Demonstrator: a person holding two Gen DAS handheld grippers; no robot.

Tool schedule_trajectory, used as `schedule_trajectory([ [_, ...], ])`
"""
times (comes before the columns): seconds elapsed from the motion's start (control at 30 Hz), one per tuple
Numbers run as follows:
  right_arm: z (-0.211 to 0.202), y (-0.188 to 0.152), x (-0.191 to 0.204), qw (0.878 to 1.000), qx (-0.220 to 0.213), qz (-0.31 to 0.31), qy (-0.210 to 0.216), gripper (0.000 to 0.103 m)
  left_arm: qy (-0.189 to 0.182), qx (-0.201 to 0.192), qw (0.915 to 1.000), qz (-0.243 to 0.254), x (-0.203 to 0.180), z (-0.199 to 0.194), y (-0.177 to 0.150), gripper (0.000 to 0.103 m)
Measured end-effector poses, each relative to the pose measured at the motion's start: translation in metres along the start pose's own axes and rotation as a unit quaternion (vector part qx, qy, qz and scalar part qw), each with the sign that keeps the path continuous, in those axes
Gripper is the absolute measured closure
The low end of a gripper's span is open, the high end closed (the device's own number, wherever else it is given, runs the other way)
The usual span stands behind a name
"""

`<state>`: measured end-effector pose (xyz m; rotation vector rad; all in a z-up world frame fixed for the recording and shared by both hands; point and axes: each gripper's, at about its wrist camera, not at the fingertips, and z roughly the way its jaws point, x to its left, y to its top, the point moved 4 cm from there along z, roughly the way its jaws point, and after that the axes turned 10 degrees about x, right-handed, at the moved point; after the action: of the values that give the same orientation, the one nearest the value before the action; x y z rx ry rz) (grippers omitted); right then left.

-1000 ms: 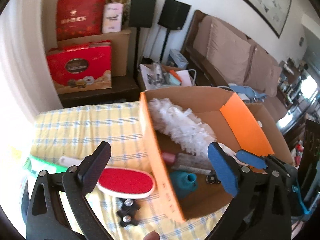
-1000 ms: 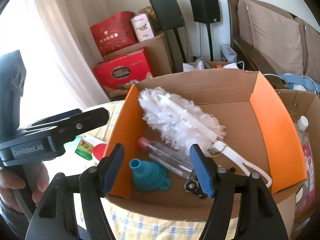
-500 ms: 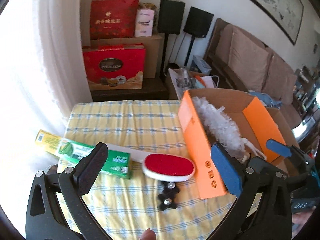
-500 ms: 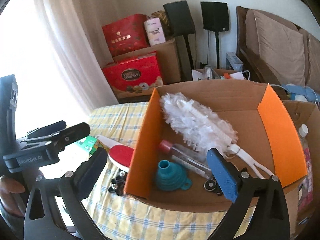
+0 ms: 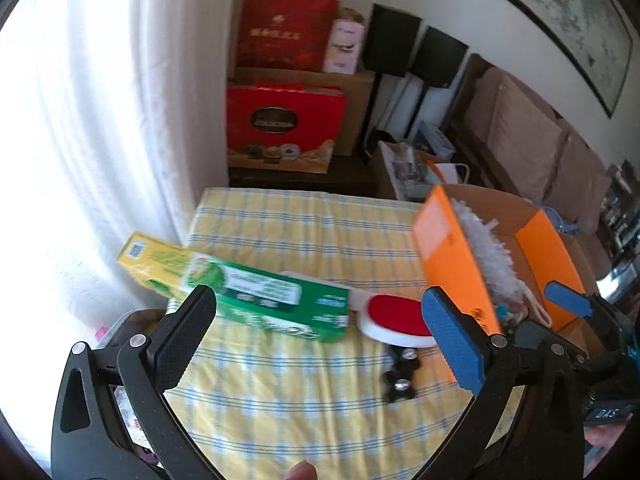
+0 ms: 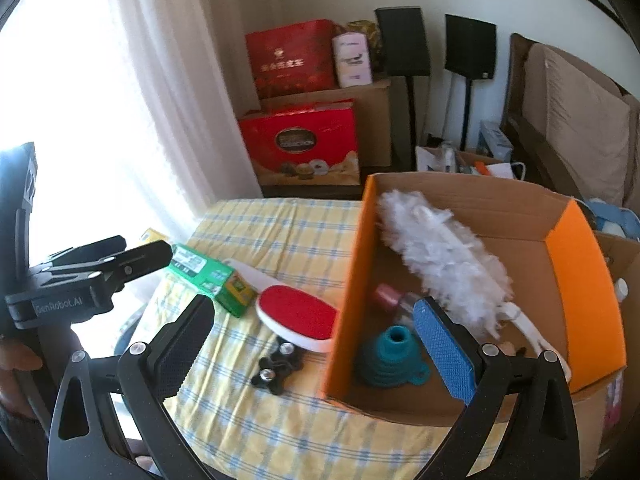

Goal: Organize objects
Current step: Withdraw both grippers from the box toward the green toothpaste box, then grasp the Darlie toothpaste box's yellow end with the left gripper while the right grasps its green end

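A long green and yellow carton (image 5: 244, 294) lies on the yellow checked tablecloth (image 5: 304, 236), and my left gripper (image 5: 319, 303) hangs open just above and in front of it. Right of the carton lie a red lint brush (image 5: 394, 314) and a small black knob piece (image 5: 400, 376). The cardboard box with orange flaps (image 6: 350, 280) holds a white duster (image 6: 440, 256), a teal funnel (image 6: 394, 356) and a pink-capped bottle (image 6: 390, 294). My right gripper (image 6: 314, 310) is open and empty, straddling the box's left wall. The left gripper (image 6: 136, 250) shows at the left of the right wrist view.
A white curtain (image 5: 100, 140) hangs along the table's left side. Behind the table stand red gift boxes (image 5: 284, 128), a brown carton (image 6: 368, 120), two black speakers (image 6: 432, 44) and a sofa (image 5: 532, 136). A second cardboard box (image 6: 616, 264) adjoins the first on its right.
Both grippers have drawn back and to the left, away from the box. The right jaws have spread wide. The carton, brush and knob now fill the left wrist view.
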<state>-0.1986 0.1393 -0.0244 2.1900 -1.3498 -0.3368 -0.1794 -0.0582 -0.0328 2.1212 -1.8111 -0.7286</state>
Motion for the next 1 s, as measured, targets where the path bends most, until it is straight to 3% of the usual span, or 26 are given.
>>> schedule_trajectory([
  [0.57,0.062,0.013,0.057,0.997,0.038,-0.013,0.068,0.002,0.052,0.006,0.9948,-0.087,0.134,0.027,0.023,0.0],
  [1.0,0.115,0.015,0.076,0.991,0.076,0.012,0.107,0.012,0.04,0.032,0.9918,-0.117,0.18,0.079,0.029,0.0],
])
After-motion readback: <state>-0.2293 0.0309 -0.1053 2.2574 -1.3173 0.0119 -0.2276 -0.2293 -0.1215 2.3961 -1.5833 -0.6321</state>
